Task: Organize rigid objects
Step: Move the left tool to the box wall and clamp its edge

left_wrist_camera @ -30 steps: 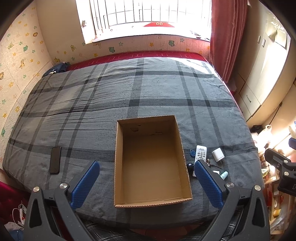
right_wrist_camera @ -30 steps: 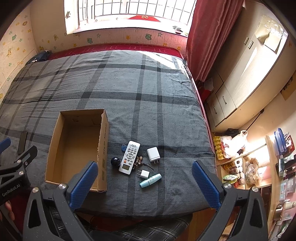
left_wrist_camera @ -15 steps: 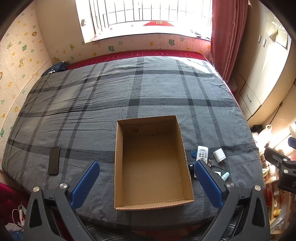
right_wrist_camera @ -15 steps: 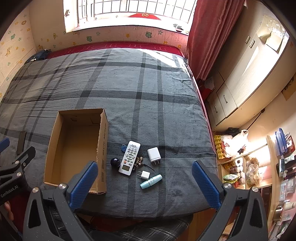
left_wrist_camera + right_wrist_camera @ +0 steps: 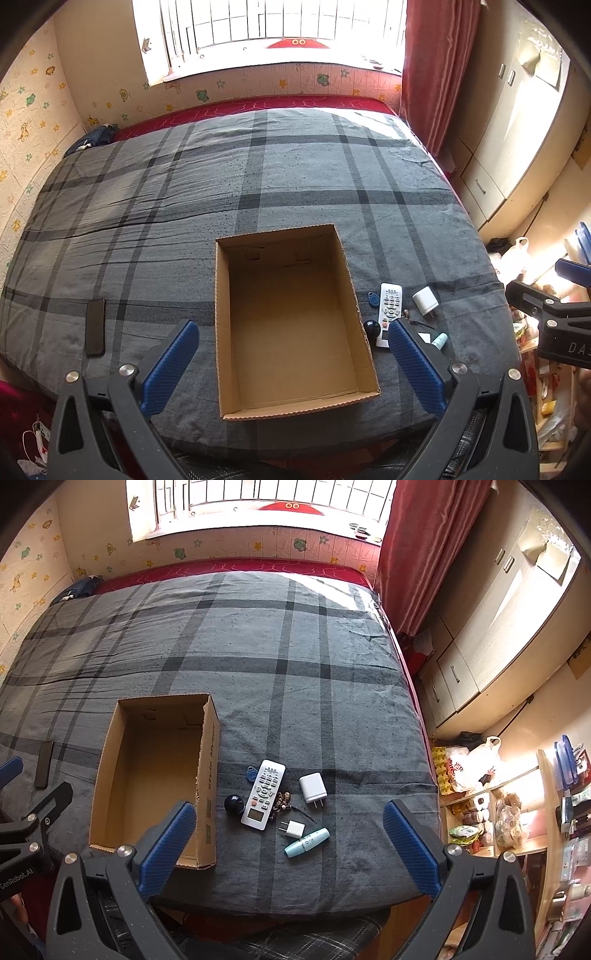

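Observation:
An open, empty cardboard box (image 5: pixel 354 295) (image 5: pixel 208 746) lies on the grey plaid bed. To its right lie a white remote (image 5: pixel 263 794) (image 5: pixel 388 306), a large white charger (image 5: pixel 313 788) (image 5: pixel 425 300), a small white plug (image 5: pixel 293 828), a teal tube (image 5: pixel 307 842), a blue key fob (image 5: pixel 251 774), a dark ball (image 5: pixel 234 803) and a small bead bunch (image 5: pixel 281 800). My left gripper (image 5: pixel 293 334) is open and empty above the box's near end. My right gripper (image 5: pixel 290 818) is open and empty above the small items.
A black phone (image 5: pixel 95 326) lies on the bed left of the box. The bed's right edge drops to a cluttered shelf (image 5: pixel 517 812) and cabinets (image 5: pixel 480 657). A window and red curtain (image 5: pixel 417 554) stand beyond the bed.
Both grippers have risen and drawn back slightly, so the box and items look a little smaller. Nothing on the bed has moved.

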